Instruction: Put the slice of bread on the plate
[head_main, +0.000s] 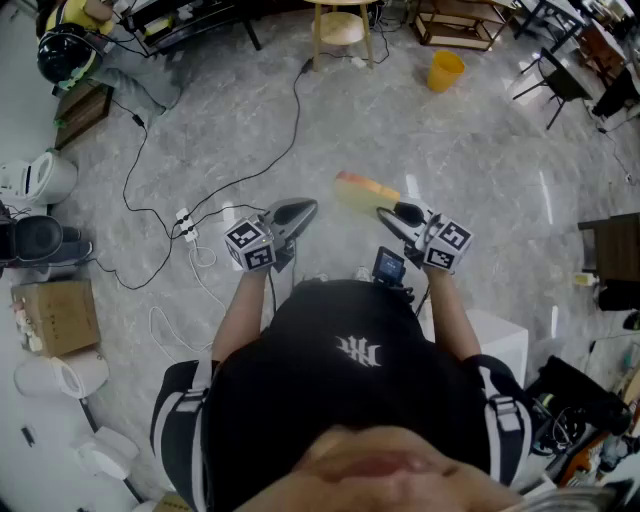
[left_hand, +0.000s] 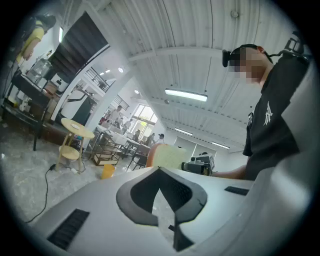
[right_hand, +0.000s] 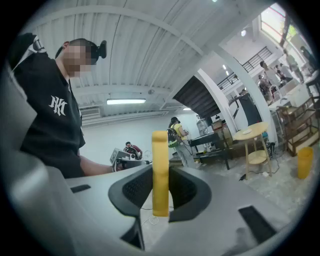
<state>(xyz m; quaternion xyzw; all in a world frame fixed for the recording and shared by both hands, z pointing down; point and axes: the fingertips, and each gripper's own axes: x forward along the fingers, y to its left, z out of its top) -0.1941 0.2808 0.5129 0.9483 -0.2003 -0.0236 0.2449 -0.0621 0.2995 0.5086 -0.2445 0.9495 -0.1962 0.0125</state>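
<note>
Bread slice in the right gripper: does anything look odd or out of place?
The bread slice stands on edge, clamped in the right gripper above the floor; no plate shows in any view.

Left gripper (head_main: 308, 208) closed, right gripper (head_main: 385, 213) clamped.

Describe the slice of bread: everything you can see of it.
The slice of bread is pale yellow with an orange-brown crust along its edge. It stands on edge, clamped by its flat faces between the jaws of the right gripper, and juts out past their tips. It is held in the air above the floor, touching nothing else.
</note>
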